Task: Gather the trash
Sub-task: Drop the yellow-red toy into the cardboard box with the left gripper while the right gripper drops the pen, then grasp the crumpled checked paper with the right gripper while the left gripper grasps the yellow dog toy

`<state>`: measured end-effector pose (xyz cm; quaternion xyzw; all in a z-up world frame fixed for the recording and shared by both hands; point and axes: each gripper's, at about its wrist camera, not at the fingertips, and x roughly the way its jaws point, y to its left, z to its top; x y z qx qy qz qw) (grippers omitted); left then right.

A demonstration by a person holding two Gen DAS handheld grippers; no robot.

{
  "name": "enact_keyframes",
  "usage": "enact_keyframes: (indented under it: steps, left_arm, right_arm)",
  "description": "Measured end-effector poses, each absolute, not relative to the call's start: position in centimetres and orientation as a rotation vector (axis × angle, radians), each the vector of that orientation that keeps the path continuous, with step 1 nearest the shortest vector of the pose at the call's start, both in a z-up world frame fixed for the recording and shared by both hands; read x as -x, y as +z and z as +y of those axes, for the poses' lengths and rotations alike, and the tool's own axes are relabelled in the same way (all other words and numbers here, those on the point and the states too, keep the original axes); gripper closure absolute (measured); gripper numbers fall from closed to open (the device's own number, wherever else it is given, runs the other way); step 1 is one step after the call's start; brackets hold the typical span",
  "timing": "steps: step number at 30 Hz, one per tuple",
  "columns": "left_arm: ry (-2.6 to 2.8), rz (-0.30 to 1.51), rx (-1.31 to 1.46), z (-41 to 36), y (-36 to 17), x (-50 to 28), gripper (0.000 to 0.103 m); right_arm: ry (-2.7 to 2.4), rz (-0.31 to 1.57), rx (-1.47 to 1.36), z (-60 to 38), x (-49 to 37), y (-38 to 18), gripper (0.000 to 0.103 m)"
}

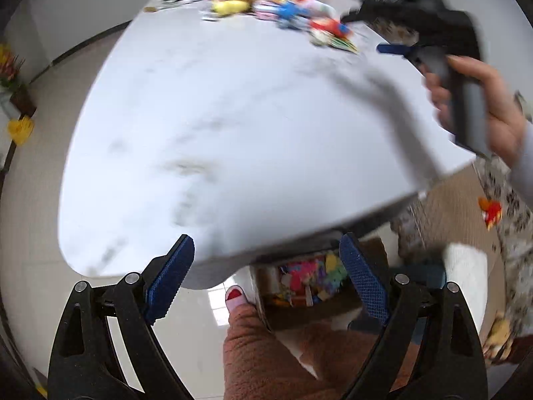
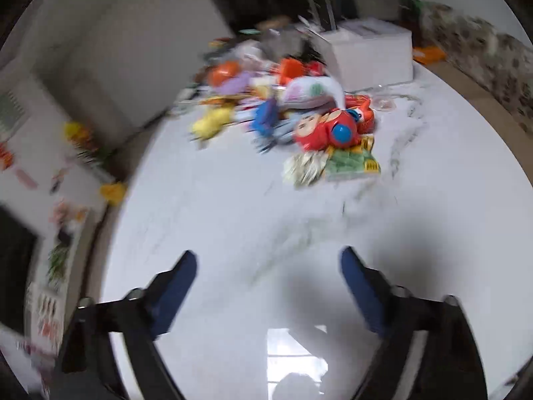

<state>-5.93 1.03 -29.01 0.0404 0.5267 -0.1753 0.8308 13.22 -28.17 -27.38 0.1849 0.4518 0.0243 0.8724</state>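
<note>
My left gripper is wide open and holds nothing, and so is my right gripper. The trash pile sits far across the white table.

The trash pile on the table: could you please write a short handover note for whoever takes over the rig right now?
Left tongs: open, empty, at the near table edge, above a box of colourful scraps on the floor.
Right tongs: open, empty, over the white table, short of the pile.
Trash pile: wrappers and packets heaped at the far end, beside a white box.
Done: neither tongs hold anything; the box already contains scraps.
Left: grasp the pile's items and collect them.
</note>
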Motion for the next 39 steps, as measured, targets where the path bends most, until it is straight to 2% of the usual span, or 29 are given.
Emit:
enact_keyframes:
  steps: [4, 5, 9, 11, 12, 19, 23, 29, 34, 39]
  left_arm:
    - [-0.329, 1.136, -0.04, 4.9, -29.1, 3.4, 0.016]
    - [-0.32, 1.147, -0.032, 5.8, -29.3, 2.7, 0.016]
    - [-0.314, 1.194, -0.034, 8.6, -29.9, -0.1, 0.016]
    - [-0.321, 1.202, -0.026, 9.7, -29.9, -1.1, 0.016]
    - [-0.327, 1.202, -0.019, 9.8, -29.7, -1.6, 0.016]
    - [-0.43, 1.132, 0.056, 10.3, -28.4, -9.0, 0.016]
    - [-0.481, 1.098, 0.117, 7.4, -28.9, -18.1, 0.016]
    - [-0.492, 1.096, 0.194, 1.2, -30.4, -32.3, 0.016]
    - [-0.429, 1.04, 0.108, -2.7, -29.8, -39.8, 0.016]
    - [-0.425, 1.055, -0.275, -8.5, -30.2, -44.9, 0.016]
  right_arm:
    - [-0.071, 0.994, -0.313, -26.8, -20.5, -29.3, 0.023]
    - [-0.093, 1.005, -0.285, -26.4, -21.7, -29.7, 0.027]
    - [-0.231, 1.085, -0.166, -25.9, -25.7, -32.0, 0.05]
    - [-0.252, 1.113, -0.15, -26.5, -26.2, -32.7, 0.071]
    - [-0.232, 1.113, -0.178, -27.0, -26.0, -32.7, 0.073]
    - [-0.068, 1.046, -0.289, -27.0, -17.1, -29.0, 0.074]
    - [0.002, 1.003, -0.306, -24.8, -9.0, -26.7, 0.072]
    - [-0.028, 0.98, -0.471, -23.3, -2.7, -25.9, 0.072]
    - [-0.077, 0.96, -0.567, -24.0, 0.2, -26.0, 0.072]
    - [-0.13, 0.941, -0.593, -25.0, 1.6, -25.8, 0.072]
